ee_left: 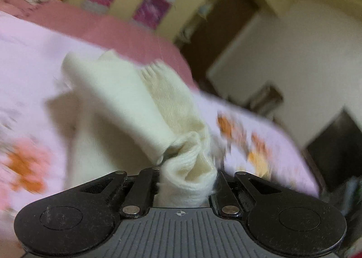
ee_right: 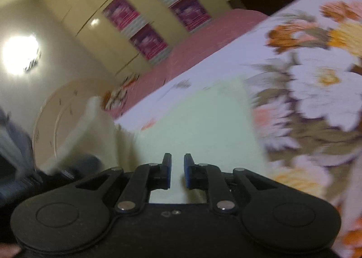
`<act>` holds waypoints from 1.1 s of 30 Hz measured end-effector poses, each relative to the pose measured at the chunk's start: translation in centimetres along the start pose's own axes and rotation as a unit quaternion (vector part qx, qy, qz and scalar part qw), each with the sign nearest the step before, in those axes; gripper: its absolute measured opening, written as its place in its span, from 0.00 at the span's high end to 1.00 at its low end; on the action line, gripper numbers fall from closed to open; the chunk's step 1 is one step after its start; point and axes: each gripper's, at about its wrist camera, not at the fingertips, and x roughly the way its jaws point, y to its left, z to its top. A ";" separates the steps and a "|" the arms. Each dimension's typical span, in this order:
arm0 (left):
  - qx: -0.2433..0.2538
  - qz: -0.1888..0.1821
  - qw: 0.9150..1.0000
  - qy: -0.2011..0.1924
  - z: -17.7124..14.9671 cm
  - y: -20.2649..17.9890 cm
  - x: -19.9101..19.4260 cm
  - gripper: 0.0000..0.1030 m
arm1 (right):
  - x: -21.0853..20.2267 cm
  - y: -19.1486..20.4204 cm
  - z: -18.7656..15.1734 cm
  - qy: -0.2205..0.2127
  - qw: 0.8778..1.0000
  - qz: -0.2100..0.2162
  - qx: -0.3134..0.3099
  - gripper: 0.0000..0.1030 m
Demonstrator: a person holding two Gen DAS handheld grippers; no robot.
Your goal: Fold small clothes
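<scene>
This is a bedroom in a home: a bed covered by a lilac floral-print bedsheet [ee_right: 305,90] over a pink blanket [ee_left: 126,31], a tall cream wardrobe with magenta panels [ee_right: 126,22], and a glowing wall lamp [ee_right: 20,54].

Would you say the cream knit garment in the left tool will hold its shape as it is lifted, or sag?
Probably sag: the garment bunches into soft folds where the left tool pinches it, and the rest trails limply toward the bedsheet. It looks light, since one pinched edge carries it. The fuzzy knit should grip rather than slip, though blur limits certainty.
</scene>
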 end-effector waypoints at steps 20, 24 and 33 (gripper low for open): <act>-0.088 0.054 0.995 -0.014 1.7 9.7 -4.1 0.42 | 0.6 -3.9 1.0 0.038 0.997 0.039 0.057 0.65; -0.082 0.053 0.995 -0.006 1.1 10.3 -2.9 0.42 | 2.2 -3.5 1.2 0.047 0.998 0.018 0.042 0.66; -0.082 0.049 0.995 -0.014 0.4 11.1 -1.7 0.42 | 3.2 -2.5 1.3 0.044 0.999 0.011 0.027 0.68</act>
